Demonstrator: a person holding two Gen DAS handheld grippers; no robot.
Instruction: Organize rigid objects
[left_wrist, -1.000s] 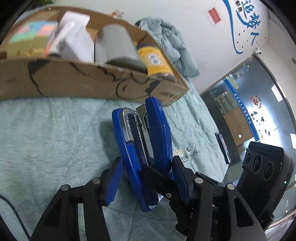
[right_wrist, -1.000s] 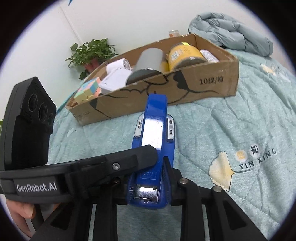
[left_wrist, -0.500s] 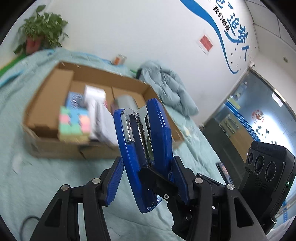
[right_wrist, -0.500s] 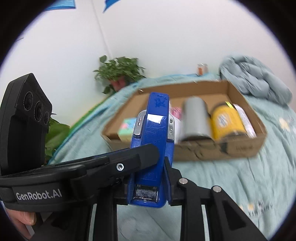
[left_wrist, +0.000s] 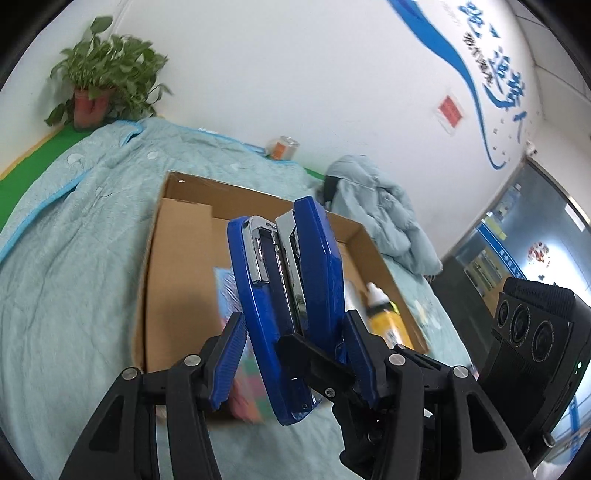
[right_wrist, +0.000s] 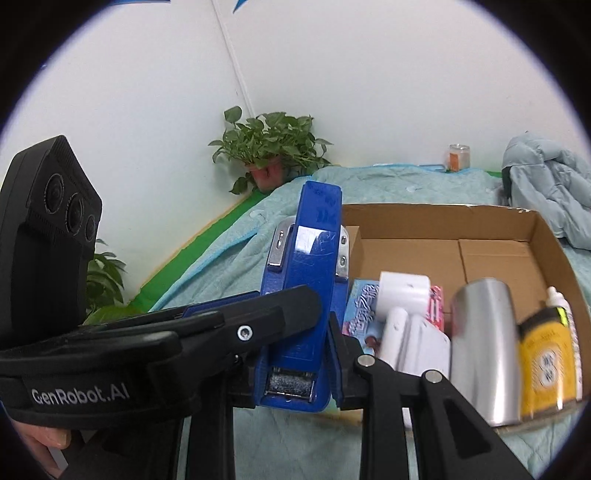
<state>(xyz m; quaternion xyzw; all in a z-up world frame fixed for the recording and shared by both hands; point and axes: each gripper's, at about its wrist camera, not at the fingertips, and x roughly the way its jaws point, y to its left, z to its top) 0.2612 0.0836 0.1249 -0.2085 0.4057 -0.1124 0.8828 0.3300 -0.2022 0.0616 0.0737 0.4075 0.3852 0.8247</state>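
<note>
Left wrist view: both tongs, left gripper and right gripper, clamp the blue stapler, now raised above the cardboard box ahead; placement follows.

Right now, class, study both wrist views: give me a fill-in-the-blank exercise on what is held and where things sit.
1. Both grippers hold a ____ stapler.
2. The cardboard box rests on a pale green ____.
3. In the box, the silver cylinder stands beside a ____ can.
4. The potted plant stands in the room's ____.

Missing words: blue; quilt; yellow; corner
</note>
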